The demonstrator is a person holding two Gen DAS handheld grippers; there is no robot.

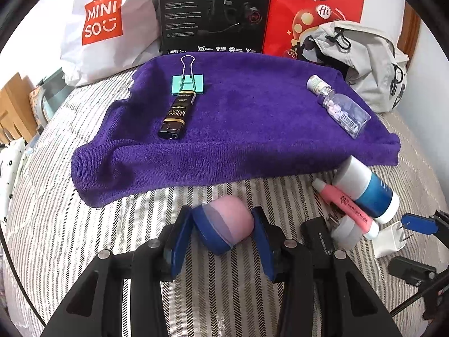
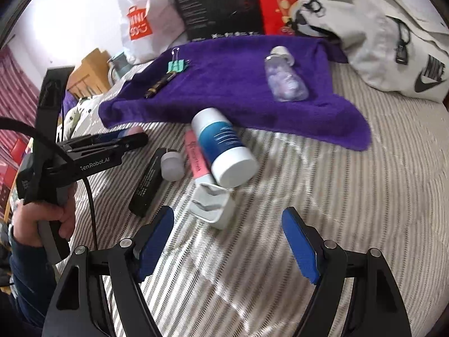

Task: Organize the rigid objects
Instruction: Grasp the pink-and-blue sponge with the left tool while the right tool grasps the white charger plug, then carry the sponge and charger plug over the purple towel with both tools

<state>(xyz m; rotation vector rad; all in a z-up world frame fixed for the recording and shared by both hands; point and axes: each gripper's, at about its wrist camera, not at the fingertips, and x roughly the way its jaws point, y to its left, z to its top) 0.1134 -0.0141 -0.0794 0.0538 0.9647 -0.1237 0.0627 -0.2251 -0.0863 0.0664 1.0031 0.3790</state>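
Observation:
My left gripper [image 1: 222,213] is shut on a pink and blue egg-shaped case [image 1: 224,226], just in front of the purple towel [image 1: 238,129]. On the towel lie a teal binder clip [image 1: 188,83], a black lighter [image 1: 176,115] and a clear pill bottle [image 1: 338,106]. My right gripper [image 2: 228,216] is open low over the striped bedcover, its tips at a white charger plug [image 2: 212,206]. Ahead of it lie a white and blue bottle [image 2: 224,147], a pink highlighter [image 2: 196,156], a small grey cap [image 2: 171,165] and a black bar-shaped device [image 2: 147,185].
Behind the towel stand a white shopping bag [image 1: 103,25], a black headset box [image 1: 213,11] and a red bag [image 1: 314,8]. A grey backpack [image 2: 378,33] lies at the back right. A hand [image 2: 42,219] holds the left gripper's handle. The bed drops off at the left.

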